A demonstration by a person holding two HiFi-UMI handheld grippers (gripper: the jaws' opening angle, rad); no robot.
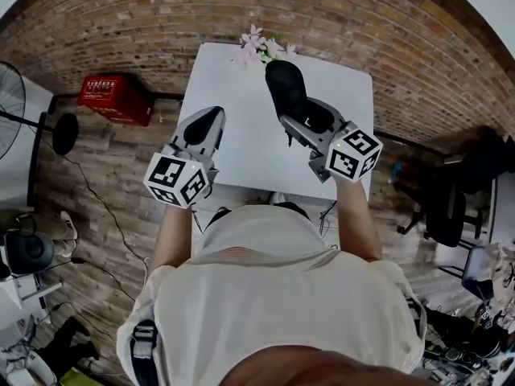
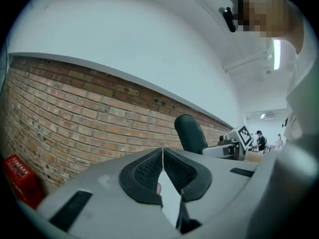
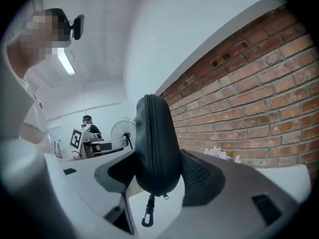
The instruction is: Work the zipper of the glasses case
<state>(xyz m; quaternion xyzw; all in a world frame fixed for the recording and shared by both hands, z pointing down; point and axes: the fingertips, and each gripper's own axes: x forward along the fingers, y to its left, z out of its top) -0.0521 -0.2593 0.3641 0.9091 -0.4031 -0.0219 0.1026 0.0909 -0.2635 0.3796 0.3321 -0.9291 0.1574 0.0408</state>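
The black glasses case (image 1: 286, 89) is held in the air above the white table (image 1: 241, 159), clamped upright between the pads of my right gripper (image 1: 299, 117). In the right gripper view the glasses case (image 3: 157, 143) stands on end with its zipper line facing the camera and a small clip (image 3: 147, 215) dangling below it. My left gripper (image 1: 206, 123) floats to the left of the case, jaws shut and holding nothing. In the left gripper view my left gripper (image 2: 163, 156) has its pads pressed together, and the glasses case (image 2: 191, 132) shows beyond them to the right.
Pink flowers (image 1: 259, 45) lie at the table's far edge against a brick wall (image 1: 338, 22). A red crate (image 1: 114, 98) sits on the floor at left, a fan (image 1: 10, 95) beside it. A black chair (image 1: 451, 207) stands at right.
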